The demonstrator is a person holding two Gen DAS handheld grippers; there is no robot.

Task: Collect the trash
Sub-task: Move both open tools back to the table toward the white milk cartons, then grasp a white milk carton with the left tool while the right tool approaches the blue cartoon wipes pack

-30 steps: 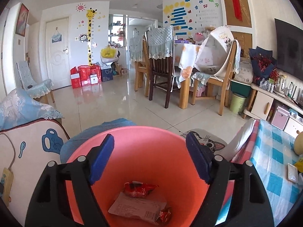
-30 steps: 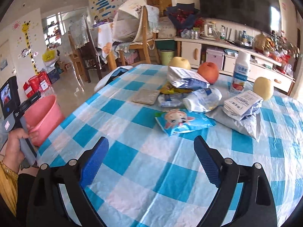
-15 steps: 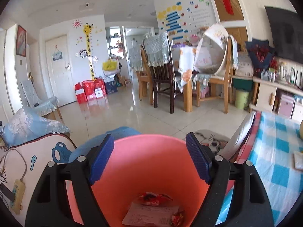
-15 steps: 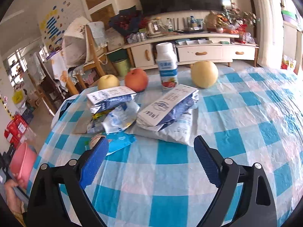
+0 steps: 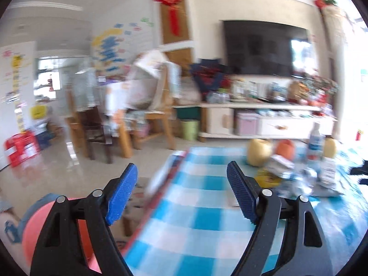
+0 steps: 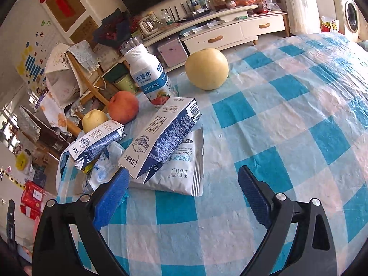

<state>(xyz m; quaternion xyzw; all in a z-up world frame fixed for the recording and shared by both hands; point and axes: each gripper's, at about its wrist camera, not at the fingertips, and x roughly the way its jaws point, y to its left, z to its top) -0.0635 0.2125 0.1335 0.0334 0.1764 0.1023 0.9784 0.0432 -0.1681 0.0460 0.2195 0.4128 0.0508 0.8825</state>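
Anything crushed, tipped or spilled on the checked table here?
Yes: two crumpled blue-and-white milk cartons lie on their sides, one propped on a silver foil pouch, the other beside it. The white drink bottle stands upright; nothing spilled.

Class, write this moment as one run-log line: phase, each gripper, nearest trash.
phase: reaching for trash | left gripper: open, empty, just opening | right gripper: open, empty | nearest: carton on pouch

Both wrist views look along the checked tablecloth point(image 5: 202, 209) – right nearer, steeper – sharing the cartons point(image 6: 161, 138)
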